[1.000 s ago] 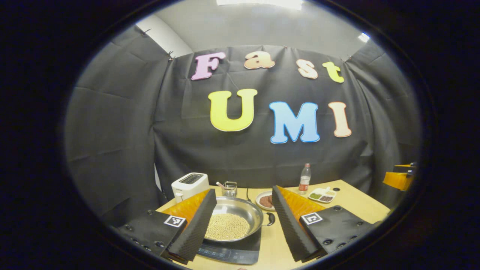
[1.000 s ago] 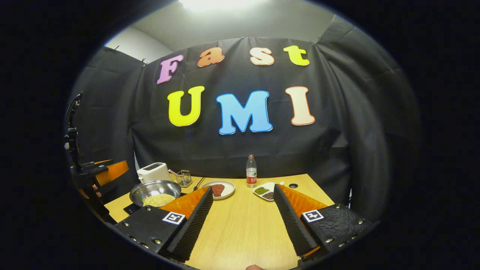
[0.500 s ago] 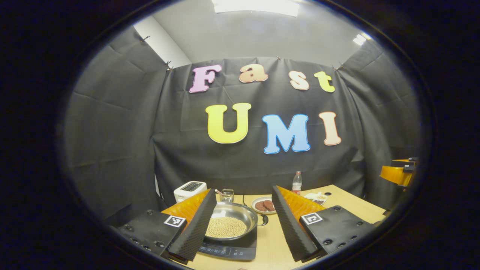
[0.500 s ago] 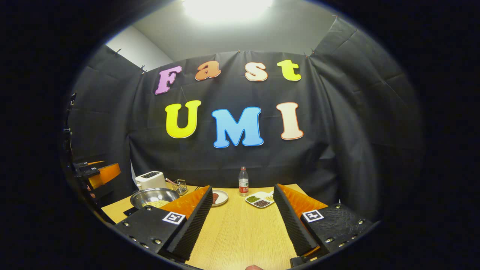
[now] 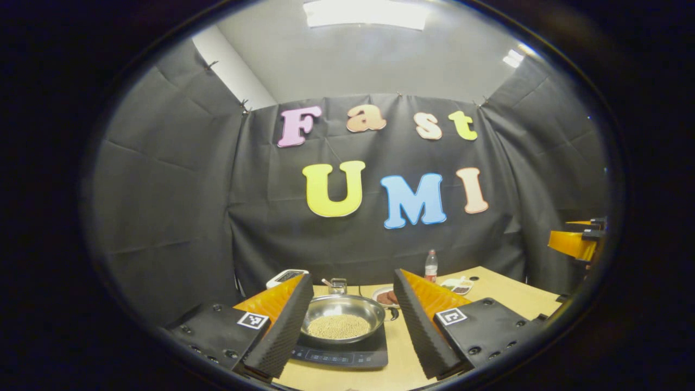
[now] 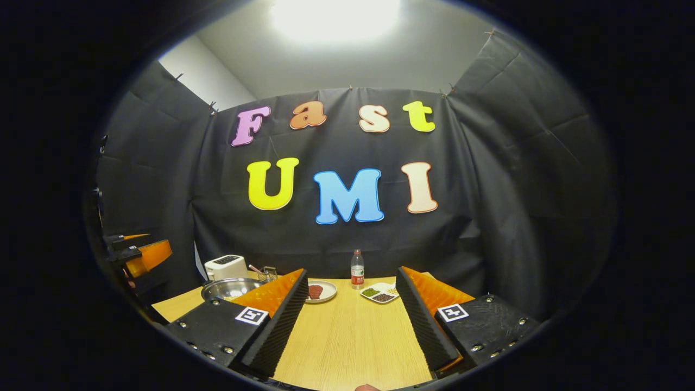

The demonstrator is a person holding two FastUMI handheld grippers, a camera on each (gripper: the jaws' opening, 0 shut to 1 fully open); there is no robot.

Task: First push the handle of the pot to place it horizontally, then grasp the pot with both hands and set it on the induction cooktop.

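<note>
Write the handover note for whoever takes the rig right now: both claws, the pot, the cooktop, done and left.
Left claw: open, holds nothing, facing the pot.
Right claw: open, holds nothing, over bare table.
Pot: filled with beans, sits on the induction cooktop; its handle points sideways toward the plate.
Done: pot looks set on the cooktop, handle horizontal.
Left: apparently nothing beyond checking that the pot sits centred.

The pot (image 5: 343, 319) is a shallow, round, polished steel vessel, upright, resting on the induction cooktop (image 5: 347, 355). It holds a level layer of small pale beans. 1 short black handle (image 5: 393, 313) projects horizontally from its right rim. The cooktop is a flat black slab with a front control strip, lying on the counter (image 5: 516, 298). In the right gripper view, the pot (image 6: 228, 288) sits far left.
</note>
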